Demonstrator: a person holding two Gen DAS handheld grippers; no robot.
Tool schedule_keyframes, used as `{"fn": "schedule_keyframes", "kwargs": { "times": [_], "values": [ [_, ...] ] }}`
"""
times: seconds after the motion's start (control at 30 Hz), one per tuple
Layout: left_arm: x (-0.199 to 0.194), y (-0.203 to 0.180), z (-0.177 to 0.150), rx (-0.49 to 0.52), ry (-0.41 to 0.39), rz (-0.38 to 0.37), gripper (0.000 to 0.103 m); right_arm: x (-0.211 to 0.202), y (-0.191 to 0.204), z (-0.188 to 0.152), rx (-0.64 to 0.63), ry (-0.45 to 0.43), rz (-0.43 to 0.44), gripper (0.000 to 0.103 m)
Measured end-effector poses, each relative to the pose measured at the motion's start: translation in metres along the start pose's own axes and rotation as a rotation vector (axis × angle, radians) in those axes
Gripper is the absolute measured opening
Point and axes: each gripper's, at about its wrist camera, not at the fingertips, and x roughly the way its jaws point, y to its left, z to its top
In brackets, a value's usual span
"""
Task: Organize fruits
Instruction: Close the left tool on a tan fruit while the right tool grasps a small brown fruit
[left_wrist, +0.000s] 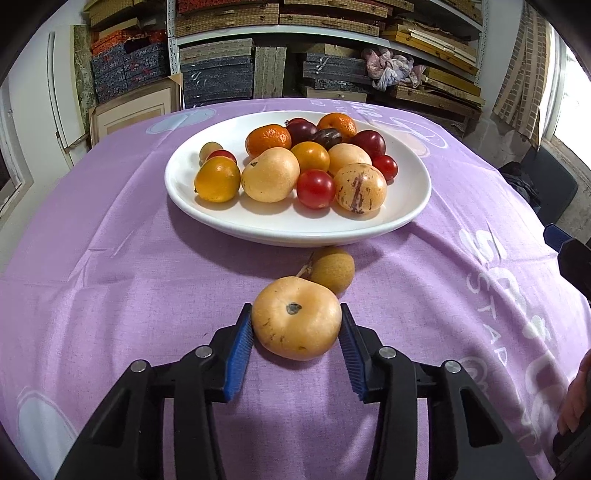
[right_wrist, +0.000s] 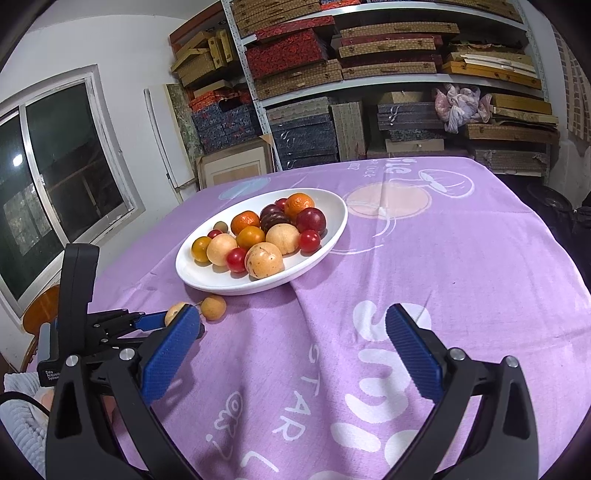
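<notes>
Left hand-held gripper (left_wrist: 296, 325): both blue pads are pressed against the sides of a pale yellow-orange fruit (left_wrist: 296, 318), 1 pad on each flank, so the fruit is grasped. The fruit rests on the purple cloth (left_wrist: 110, 295) that covers the bench, its dark stem scar facing up toward the camera. Whether it has lifted off the cloth cannot be told.

Just beyond the gripped fruit, touching or nearly touching it, lies a small tan round fruit (left_wrist: 331, 271) with a short stem. Directly past that fruit, further ahead of the left hand-held gripper, stands a white oval plate (left_wrist: 295, 230). The plate carries a pile of fruit — 2 oranges, dark red plums, small red tomatoes, orange-yellow tomatoes and several pale yellow fruits.

Right hand-held gripper (right_wrist: 293, 336): the jaws stand wide apart with only the printed cloth between them; nothing is grasped. From this view the plate (right_wrist: 332, 236) sits ahead and slightly left of the right hand-held gripper. The left hand-held gripper (right_wrist: 183, 321) appears at the far left, beside the right one's left finger, with the pale fruit (right_wrist: 175, 310) between its pads and the tan fruit (right_wrist: 214, 307) just right of it.

Behind the bench — shelves (right_wrist: 369, 79) stacked with flat boxes.
</notes>
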Motion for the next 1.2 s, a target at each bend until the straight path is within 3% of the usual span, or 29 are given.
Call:
{"fn": "schedule_keyframes", "kwargs": {
  "times": [0.37,0.57,0.8,0.87,0.93,1.03,1.2],
  "values": [
    [-0.015,0.026,0.003,-0.033,-0.074,0.178,0.045,0.012,0.011,-0.005,-0.041,0.036,-0.022,0.099],
    [-0.024,0.039,0.003,-0.042,-0.112,0.216,0.045,0.030,0.044,-0.002,-0.141,0.103,-0.031,0.099],
    [-0.025,0.050,0.004,-0.075,-0.118,0.209,0.045,0.063,0.085,0.004,-0.206,0.180,-0.030,0.098],
    [-0.025,0.051,0.004,-0.081,-0.116,0.202,0.045,0.075,0.093,0.003,-0.210,0.209,-0.033,0.094],
    [-0.025,0.053,0.005,-0.084,-0.115,0.199,0.045,0.089,0.100,0.002,-0.212,0.252,-0.025,0.076],
    [-0.024,0.056,0.005,-0.091,-0.111,0.194,0.045,0.104,0.106,-0.001,-0.197,0.287,-0.016,0.070],
    [-0.021,0.064,0.004,-0.125,-0.092,0.175,0.045,0.111,0.107,-0.010,-0.214,0.301,-0.034,0.069]
  ]
}}
